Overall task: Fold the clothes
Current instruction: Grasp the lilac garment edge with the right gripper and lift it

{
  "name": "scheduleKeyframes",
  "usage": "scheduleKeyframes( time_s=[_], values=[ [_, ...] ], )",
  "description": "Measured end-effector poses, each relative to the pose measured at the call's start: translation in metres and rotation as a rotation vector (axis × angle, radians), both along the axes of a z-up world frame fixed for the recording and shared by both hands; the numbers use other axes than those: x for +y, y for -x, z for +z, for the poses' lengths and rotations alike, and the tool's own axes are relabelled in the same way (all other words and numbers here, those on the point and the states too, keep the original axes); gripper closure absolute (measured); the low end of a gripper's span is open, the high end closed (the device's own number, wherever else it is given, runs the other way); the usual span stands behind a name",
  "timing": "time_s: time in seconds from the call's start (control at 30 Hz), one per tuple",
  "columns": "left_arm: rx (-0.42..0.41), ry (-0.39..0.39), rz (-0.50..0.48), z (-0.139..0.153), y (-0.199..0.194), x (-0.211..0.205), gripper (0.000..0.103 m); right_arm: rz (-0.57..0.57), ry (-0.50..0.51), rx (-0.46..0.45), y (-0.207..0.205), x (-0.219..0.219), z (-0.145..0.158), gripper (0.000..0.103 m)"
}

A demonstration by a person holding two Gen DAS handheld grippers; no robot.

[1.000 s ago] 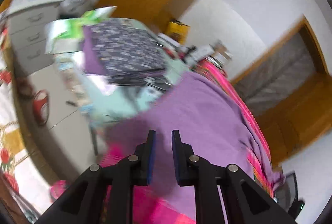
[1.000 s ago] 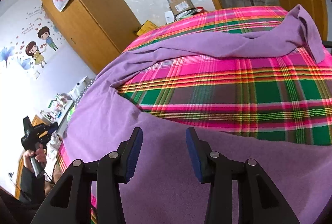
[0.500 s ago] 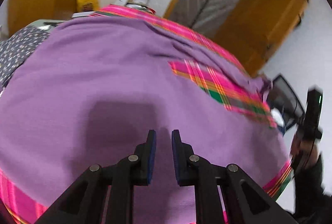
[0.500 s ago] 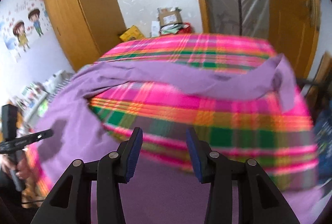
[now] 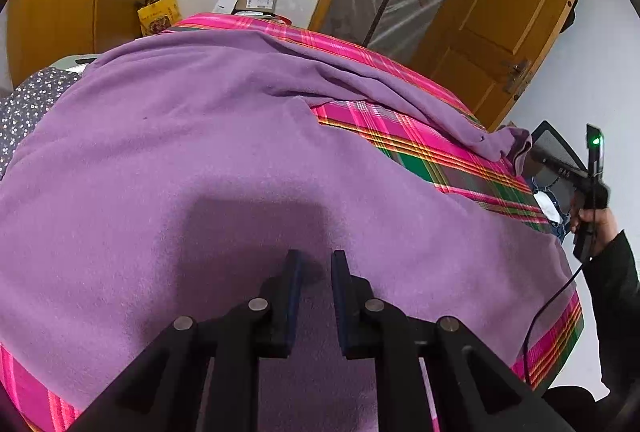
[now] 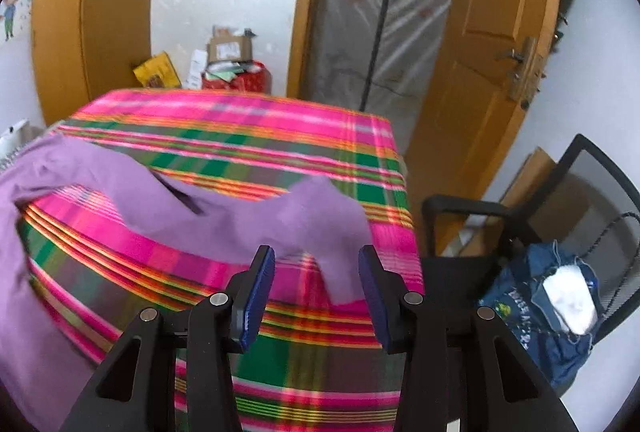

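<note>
Plaid bedspread [image 6: 240, 128] half hidden under purple garment [image 5: 200, 160]; both grippers' fingers [image 5: 294, 284] parted, empty.

We note a chair [image 6: 520, 216] crowding the bed's [image 6: 280, 136] right edge; the far plaid end lies bare.

One purple garment [image 5: 240, 160], one plaid cover [image 6: 248, 136], two grippers [image 5: 316, 264] [image 6: 316, 264].

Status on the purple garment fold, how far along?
Done: nothing; the purple garment lies spread unfolded over the plaid bedcover. In hand: nothing gripped. The left hand-held gripper hovers open over the garment's body; the right hand-held gripper is open, lined up with the sleeve end near the bed's edge. Left: grasp the sleeve and make every fold.
</note>
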State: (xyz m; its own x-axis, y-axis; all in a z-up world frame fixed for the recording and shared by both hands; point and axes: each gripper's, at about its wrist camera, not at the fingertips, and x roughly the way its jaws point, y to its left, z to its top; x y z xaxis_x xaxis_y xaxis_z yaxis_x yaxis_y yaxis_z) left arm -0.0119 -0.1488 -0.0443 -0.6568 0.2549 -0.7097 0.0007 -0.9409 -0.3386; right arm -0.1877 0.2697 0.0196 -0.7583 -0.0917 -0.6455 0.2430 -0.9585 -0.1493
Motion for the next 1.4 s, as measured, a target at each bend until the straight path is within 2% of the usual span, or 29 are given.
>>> scheduleKeyframes(
  time_s=[0.23,0.37,0.43,0.47,0.53,0.6,0.7,0.87,1.1,1.2,1.3,1.4],
  values=[
    [0.012,-0.004,0.022,-0.001,0.001,0.002,0.088,0.018,-0.020,-0.011,0.021,-0.015,-0.024,0.058],
    [0.016,-0.011,0.030,-0.001,0.001,0.001,0.088,-0.039,-0.083,0.012,0.042,-0.019,-0.029,0.058],
    [0.018,-0.013,0.030,-0.002,0.001,0.001,0.088,-0.074,-0.066,0.014,0.052,-0.012,-0.027,0.059],
    [0.018,-0.013,0.030,-0.002,0.001,0.001,0.088,-0.086,-0.048,0.014,0.056,-0.008,-0.026,0.064],
    [0.021,-0.013,0.031,-0.002,0.001,0.001,0.088,-0.104,-0.030,0.014,0.062,0.000,-0.023,0.087],
    [0.022,-0.014,0.032,-0.002,0.001,0.001,0.088,-0.112,-0.028,0.007,0.068,0.007,-0.022,0.095],
    [0.026,-0.020,0.033,-0.003,0.000,-0.001,0.088,-0.116,-0.011,0.012,0.068,0.014,-0.016,0.098],
    [0.032,-0.044,0.033,-0.003,-0.001,-0.004,0.088,-0.089,0.064,0.108,0.037,0.024,0.022,0.098],
    [0.038,-0.064,0.034,-0.004,-0.002,-0.006,0.088,0.004,0.162,0.318,-0.042,0.032,0.115,0.098],
    [0.039,-0.070,0.033,-0.004,-0.002,-0.007,0.088,0.040,0.202,0.378,-0.073,0.032,0.145,0.098],
    [0.040,-0.076,0.032,-0.004,-0.003,-0.008,0.088,0.072,0.234,0.403,-0.098,0.030,0.164,0.098],
    [0.041,-0.083,0.032,-0.005,-0.002,-0.010,0.088,0.083,0.267,0.385,-0.113,0.030,0.170,0.098]
  ],
)
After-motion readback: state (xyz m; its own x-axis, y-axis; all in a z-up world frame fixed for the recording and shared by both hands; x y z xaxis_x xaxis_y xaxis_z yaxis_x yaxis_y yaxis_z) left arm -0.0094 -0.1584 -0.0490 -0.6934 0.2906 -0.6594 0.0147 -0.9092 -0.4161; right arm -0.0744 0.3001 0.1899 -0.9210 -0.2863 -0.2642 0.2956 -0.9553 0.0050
